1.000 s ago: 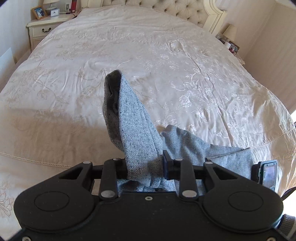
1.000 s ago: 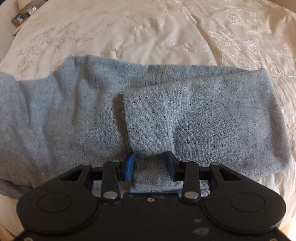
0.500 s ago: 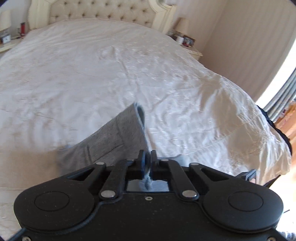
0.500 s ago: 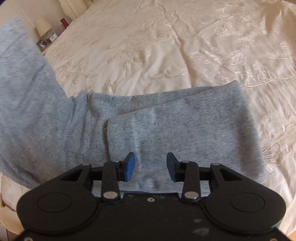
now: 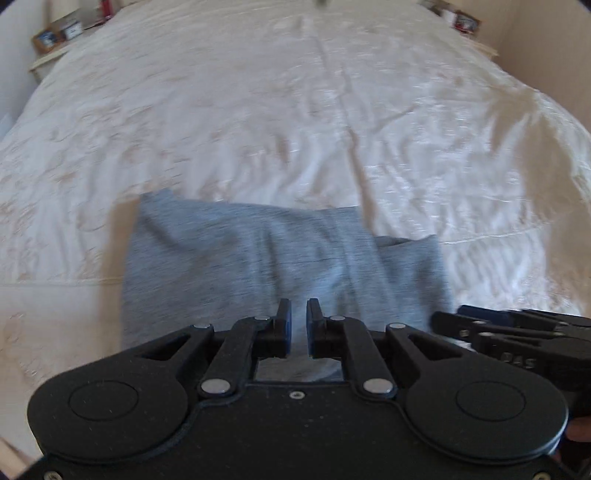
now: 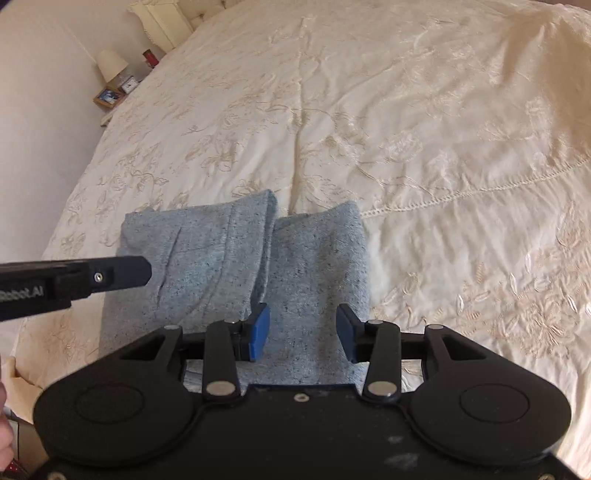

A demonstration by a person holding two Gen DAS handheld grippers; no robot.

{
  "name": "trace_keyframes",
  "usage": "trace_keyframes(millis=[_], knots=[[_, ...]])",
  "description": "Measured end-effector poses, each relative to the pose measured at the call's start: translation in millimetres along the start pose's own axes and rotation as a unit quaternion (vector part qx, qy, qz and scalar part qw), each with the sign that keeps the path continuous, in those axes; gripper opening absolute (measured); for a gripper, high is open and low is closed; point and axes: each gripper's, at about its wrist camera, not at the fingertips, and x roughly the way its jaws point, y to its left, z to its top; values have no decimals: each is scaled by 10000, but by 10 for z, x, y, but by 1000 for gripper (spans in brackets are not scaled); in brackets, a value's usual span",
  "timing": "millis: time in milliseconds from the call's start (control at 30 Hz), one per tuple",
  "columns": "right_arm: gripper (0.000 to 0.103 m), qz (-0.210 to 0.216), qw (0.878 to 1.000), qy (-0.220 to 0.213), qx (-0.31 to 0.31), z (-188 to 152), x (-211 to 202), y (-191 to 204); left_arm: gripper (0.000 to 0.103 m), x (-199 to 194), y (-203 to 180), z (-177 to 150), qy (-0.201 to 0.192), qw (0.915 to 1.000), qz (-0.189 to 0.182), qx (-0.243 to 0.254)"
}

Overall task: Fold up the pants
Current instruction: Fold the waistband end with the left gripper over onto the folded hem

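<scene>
The grey speckled pants (image 5: 280,254) lie folded into a compact rectangle near the foot edge of the bed; in the right wrist view (image 6: 236,266) a fold seam runs down the middle. My left gripper (image 5: 298,325) hovers just above the near edge of the pants, its jaws a narrow gap apart with nothing between them. My right gripper (image 6: 302,330) is open and empty over the right half of the pants. The left gripper also shows from the side in the right wrist view (image 6: 110,277), and the right gripper shows at the right in the left wrist view (image 5: 517,332).
The cream embroidered bedspread (image 6: 406,129) covers the whole bed. A nightstand with a lamp (image 6: 110,66), a clock and a picture frame stands at the far left. Another nightstand (image 5: 461,22) sits at the far right.
The left gripper swung the pants end over onto the pile, let go of it and its jaws parted slightly. The right gripper stayed open and drew back. The pants now lie as a shorter folded stack.
</scene>
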Motion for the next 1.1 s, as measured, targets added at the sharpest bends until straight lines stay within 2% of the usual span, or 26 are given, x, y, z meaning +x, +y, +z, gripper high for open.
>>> trace_keyframes(millis=[100,200,267,367,600,667,767,833,867,1033,1100], knots=[[43,174,9997,141,-116,74,146,114,16,142,387,-35,229,9977,433,-465],[43,383,9985,397,-16,135,339,205,16,276,645,-48,435,9948,576,-717],[43,377,9978,522,133,166,471,230,16,333,733,-46,508,9940,623,-745],[43,228,9979,563,244,210,637,248,17,370,783,-17,586,9949,525,-639],[44,121,9945,708,760,319,1048,204,17,430,784,74,680,9972,297,-16],[44,210,9914,727,1067,343,1137,186,18,434,811,78,688,9973,231,86],[43,598,9837,877,1454,363,1220,196,18,462,880,91,758,9968,214,118],[34,462,9875,794,1278,368,1190,322,18,466,931,96,792,9965,251,60],[12,379,9904,731,1106,380,1139,411,18,451,961,102,783,9966,249,7],[10,214,9983,176,514,471,544,774,18,320,977,176,590,9982,73,-91],[10,-50,9997,-6,243,476,275,888,18,281,916,209,491,9988,-11,-29]])
